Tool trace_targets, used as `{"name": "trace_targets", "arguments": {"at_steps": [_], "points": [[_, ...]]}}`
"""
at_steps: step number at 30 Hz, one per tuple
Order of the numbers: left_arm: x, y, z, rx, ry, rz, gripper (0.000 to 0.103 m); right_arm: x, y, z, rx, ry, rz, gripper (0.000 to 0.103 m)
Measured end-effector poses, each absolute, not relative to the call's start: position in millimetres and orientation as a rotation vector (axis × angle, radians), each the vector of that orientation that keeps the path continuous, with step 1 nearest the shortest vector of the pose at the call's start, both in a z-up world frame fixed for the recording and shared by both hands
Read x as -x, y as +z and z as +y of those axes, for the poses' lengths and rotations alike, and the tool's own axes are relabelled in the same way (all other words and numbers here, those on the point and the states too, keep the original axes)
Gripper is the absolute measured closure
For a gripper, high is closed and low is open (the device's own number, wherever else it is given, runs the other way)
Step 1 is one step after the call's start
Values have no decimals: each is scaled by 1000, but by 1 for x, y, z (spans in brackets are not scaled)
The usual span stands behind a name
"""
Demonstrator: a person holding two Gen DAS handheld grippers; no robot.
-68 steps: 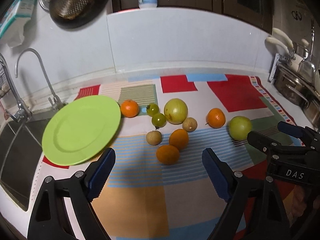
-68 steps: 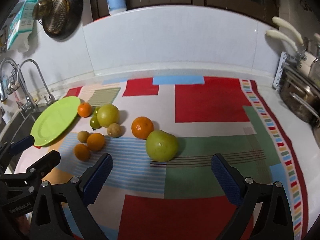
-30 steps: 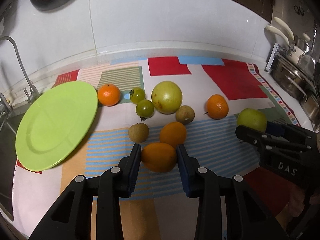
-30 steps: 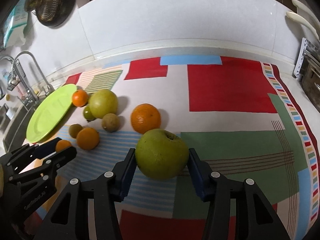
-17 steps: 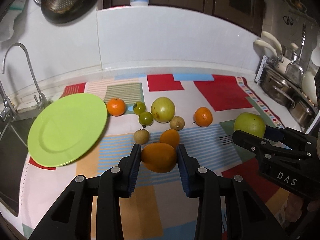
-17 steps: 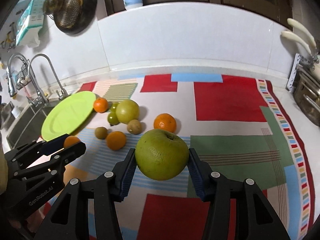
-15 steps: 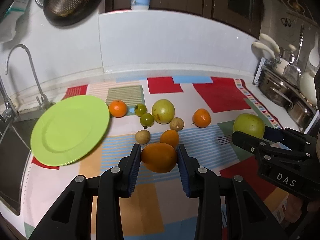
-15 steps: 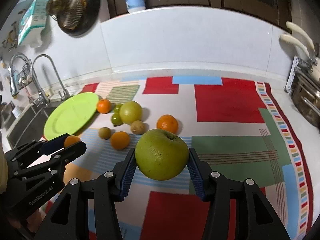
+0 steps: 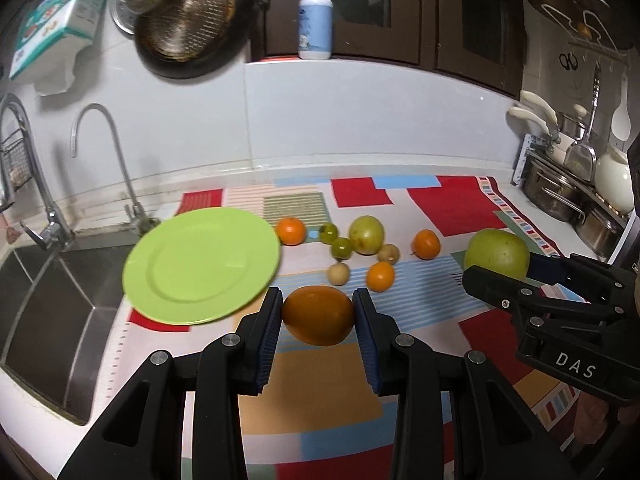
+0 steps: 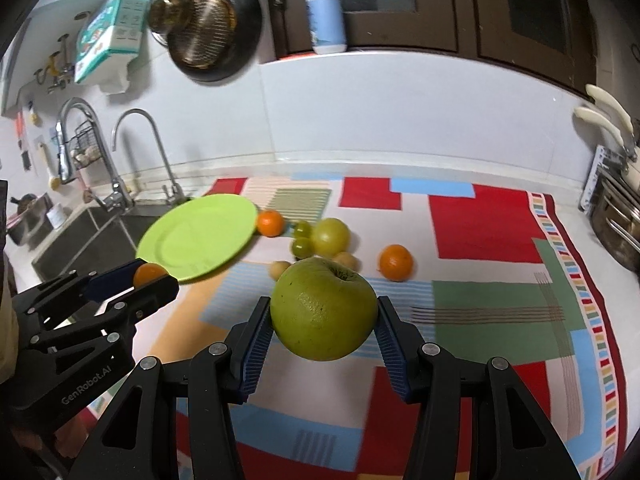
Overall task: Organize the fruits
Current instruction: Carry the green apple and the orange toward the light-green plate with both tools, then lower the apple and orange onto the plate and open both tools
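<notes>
My left gripper (image 9: 318, 314) is shut on an orange fruit (image 9: 318, 314), held in the air above the patchwork cloth (image 9: 452, 204). My right gripper (image 10: 324, 318) is shut on a big green apple (image 10: 324, 314), also lifted clear of the cloth. Each gripper shows in the other's view, the right one (image 9: 504, 268) with its apple (image 9: 496, 252), the left one (image 10: 138, 278) with its orange (image 10: 148, 270). A lime-green plate (image 9: 200, 264) lies at the cloth's left, beside the sink. Several small fruits (image 9: 366, 234) stay in a cluster right of the plate.
A steel sink (image 9: 52, 312) with two taps (image 9: 120, 168) lies left of the plate. Pots and a utensil rack (image 9: 568, 192) crowd the right end of the counter. A soap bottle (image 9: 315, 20) stands on the ledge above the white backsplash.
Both grippers closed on their fruits about a second ago and have since lifted them up and back from the cloth. The fruit cluster and plate have not moved.
</notes>
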State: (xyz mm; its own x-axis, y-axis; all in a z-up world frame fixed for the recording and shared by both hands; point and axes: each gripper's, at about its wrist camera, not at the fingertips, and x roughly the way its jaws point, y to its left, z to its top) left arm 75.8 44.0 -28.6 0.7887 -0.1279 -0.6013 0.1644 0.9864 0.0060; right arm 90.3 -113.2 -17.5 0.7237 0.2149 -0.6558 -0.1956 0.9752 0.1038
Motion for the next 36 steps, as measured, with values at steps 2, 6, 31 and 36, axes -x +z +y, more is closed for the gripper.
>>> {"name": "trace_targets", "arguments": {"at_steps": [2, 6, 31, 36], "points": [[-73, -26, 55, -58, -146, 637, 67, -89, -14, -103, -22, 243, 719, 51], [-72, -22, 75, -56, -125, 627, 67, -89, -11, -81, -12, 272, 706, 51], [-143, -46, 182, -39, -67, 670, 67, -161, -31, 42, 54, 389, 735, 51], [-167, -58, 191, -43, -63, 699, 67, -183, -42, 54, 72, 412, 750, 51]]}}
